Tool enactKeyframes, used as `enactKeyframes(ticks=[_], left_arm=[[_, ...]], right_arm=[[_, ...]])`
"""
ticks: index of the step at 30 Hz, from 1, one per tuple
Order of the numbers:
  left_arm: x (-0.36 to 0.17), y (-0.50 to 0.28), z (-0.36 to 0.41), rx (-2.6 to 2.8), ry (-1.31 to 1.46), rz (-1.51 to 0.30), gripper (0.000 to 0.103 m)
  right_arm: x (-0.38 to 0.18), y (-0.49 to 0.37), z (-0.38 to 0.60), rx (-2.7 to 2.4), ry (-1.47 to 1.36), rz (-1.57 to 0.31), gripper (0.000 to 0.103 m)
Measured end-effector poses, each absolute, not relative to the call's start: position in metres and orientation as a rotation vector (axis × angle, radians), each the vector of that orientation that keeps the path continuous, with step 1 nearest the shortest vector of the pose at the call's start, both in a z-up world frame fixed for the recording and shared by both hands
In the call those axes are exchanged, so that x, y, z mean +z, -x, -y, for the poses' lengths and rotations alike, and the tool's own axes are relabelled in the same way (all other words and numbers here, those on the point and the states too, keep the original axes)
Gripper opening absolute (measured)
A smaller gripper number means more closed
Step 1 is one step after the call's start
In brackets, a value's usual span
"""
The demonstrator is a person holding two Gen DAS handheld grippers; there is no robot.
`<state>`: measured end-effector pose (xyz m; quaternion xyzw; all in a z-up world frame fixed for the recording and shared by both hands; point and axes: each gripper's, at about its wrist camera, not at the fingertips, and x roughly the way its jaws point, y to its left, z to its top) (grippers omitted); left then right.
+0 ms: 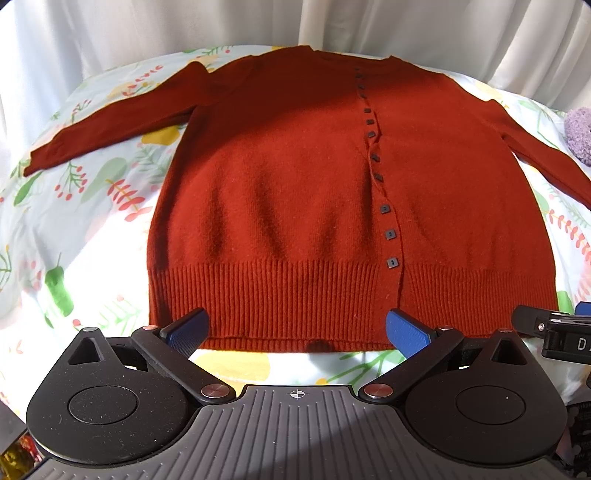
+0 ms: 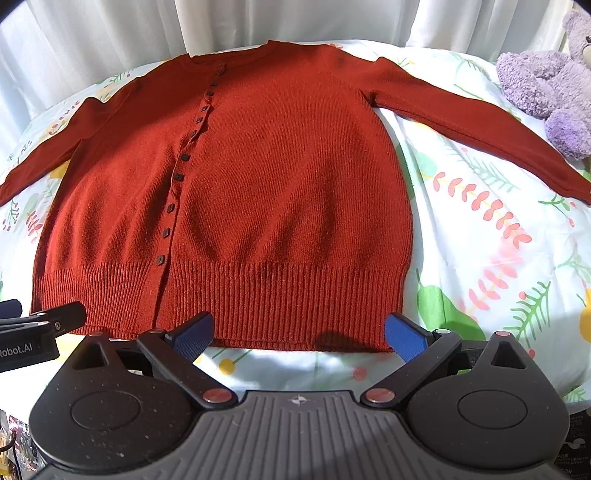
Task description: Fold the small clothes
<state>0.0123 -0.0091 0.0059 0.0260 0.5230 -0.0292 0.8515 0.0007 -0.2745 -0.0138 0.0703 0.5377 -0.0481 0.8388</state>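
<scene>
A rust-red knit cardigan (image 1: 295,177) with a row of small dark buttons lies flat and spread out on a floral sheet, both sleeves stretched sideways, ribbed hem nearest me. It fills the right wrist view too (image 2: 277,177). My left gripper (image 1: 297,332) is open and empty, its blue pads just over the hem's left half. My right gripper (image 2: 299,334) is open and empty over the hem's right half. The right gripper's body shows at the left view's right edge (image 1: 554,332), and the left gripper's body at the right view's left edge (image 2: 33,332).
The floral sheet (image 1: 74,229) covers the surface on both sides of the cardigan. A purple plush bear (image 2: 546,85) sits at the far right, close to the right sleeve. White curtains (image 2: 295,18) hang behind.
</scene>
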Motion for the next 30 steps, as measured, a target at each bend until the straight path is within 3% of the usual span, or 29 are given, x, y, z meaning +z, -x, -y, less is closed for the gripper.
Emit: enactKeyframes(ticks=[30], left_arm=[[0.0058, -0.0115, 0.0095, -0.059, -0.055, -1.1, 0.103]], right_arm=[[-0.0149, 0.0024, 0.2768, -0.099, -0.164, -1.14, 0.099]])
